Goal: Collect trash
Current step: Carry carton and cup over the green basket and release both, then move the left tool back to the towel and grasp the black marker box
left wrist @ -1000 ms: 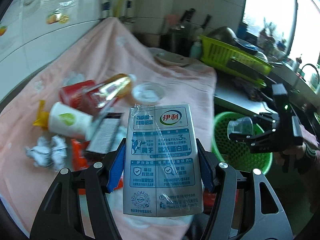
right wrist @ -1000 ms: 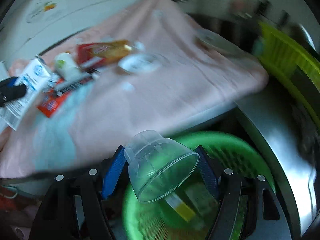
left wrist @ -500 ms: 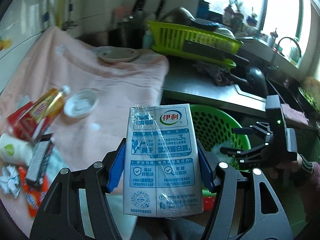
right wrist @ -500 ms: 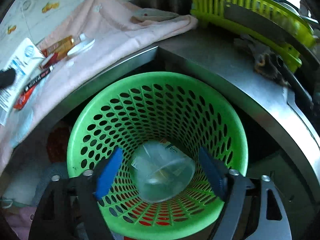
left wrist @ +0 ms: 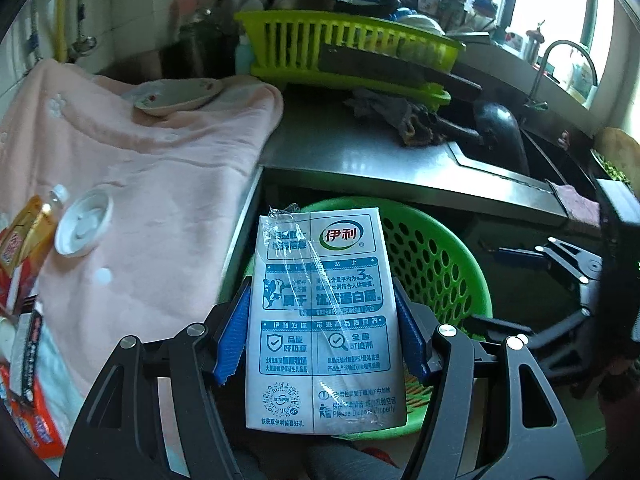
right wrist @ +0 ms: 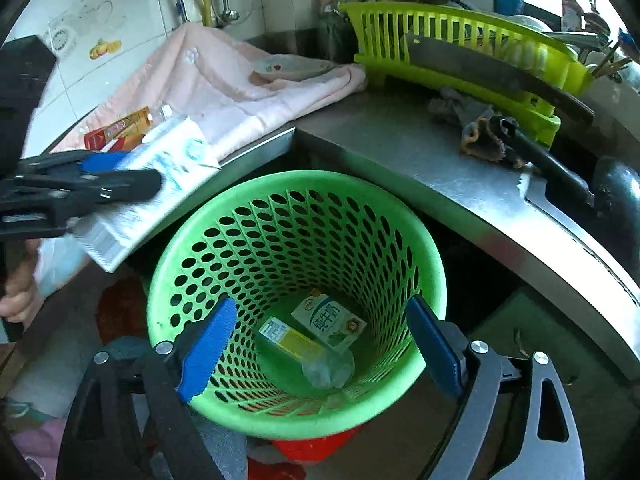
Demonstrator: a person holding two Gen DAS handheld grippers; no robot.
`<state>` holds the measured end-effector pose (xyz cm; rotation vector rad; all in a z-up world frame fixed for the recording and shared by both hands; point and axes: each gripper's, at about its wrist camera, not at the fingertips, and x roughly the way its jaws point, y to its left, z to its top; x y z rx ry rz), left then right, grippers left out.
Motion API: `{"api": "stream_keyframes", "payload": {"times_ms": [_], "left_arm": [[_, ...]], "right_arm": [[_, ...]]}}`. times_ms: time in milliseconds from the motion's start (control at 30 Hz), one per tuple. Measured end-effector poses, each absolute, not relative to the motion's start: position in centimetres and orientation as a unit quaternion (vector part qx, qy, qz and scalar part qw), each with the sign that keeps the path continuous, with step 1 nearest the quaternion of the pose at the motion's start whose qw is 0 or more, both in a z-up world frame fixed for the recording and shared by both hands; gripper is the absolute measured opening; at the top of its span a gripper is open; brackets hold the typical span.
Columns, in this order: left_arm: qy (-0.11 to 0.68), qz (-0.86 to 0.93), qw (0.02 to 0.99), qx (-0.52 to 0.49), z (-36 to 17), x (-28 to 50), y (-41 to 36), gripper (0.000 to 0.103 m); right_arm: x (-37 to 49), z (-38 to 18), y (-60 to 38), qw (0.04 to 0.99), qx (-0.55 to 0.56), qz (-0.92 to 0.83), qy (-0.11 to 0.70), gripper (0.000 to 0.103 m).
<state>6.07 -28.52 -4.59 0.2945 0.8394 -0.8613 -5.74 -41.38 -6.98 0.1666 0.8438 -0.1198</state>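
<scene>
left gripper (left wrist: 324,336) clamped on milk carton (left wrist: 320,320), held beside rim of green basket (right wrist: 296,304). right gripper (right wrist: 320,348) above basket, jaws just opened wide, nothing between them. in basket bottom: clear cup (right wrist: 328,368), green carton (right wrist: 328,320). more trash on pink towel (left wrist: 160,184).

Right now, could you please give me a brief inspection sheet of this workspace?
Surface: steel counter, part covered by a pink towel.
Job's things: milk carton held above the green basket; a clear cup and other cartons lie inside.
Clutter: white lid, wrappers, plate on the towel.
Grippers: left gripper clamps the carton; right gripper has just been opening, jaws empty, over the basket.
Cables: nothing seen.
Surroundings: yellow-green dish rack, cleaver, sink, faucet.
</scene>
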Motion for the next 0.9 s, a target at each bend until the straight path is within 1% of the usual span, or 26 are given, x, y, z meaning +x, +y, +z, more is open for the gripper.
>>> {"api": "stream_keyframes", "payload": {"times_ms": [200,267,467,900], "left_arm": [[0.405,-0.41,0.805,0.14,-5.8,6.0,-30.1,0.065],[0.405,-0.412,0.804,0.139,-5.9,6.0,-30.1,0.073],[0.396,-0.411,0.81,0.135,-5.6,5.9,-29.4,0.073],[0.383,-0.315,0.859,0.126,-3.1,8.8,-20.8,0.073]], "right_arm": [[-6.9,-6.9,-41.5,0.908,0.087,-0.06,0.404,0.085],[-6.9,-7.1,-41.5,0.908,0.09,-0.06,0.406,0.085],[-6.8,-7.5,-41.0,0.906,0.092,-0.054,0.409,0.085],[-4.4,-6.2,-38.1,0.913,0.072,-0.023,0.401,0.085]]}}
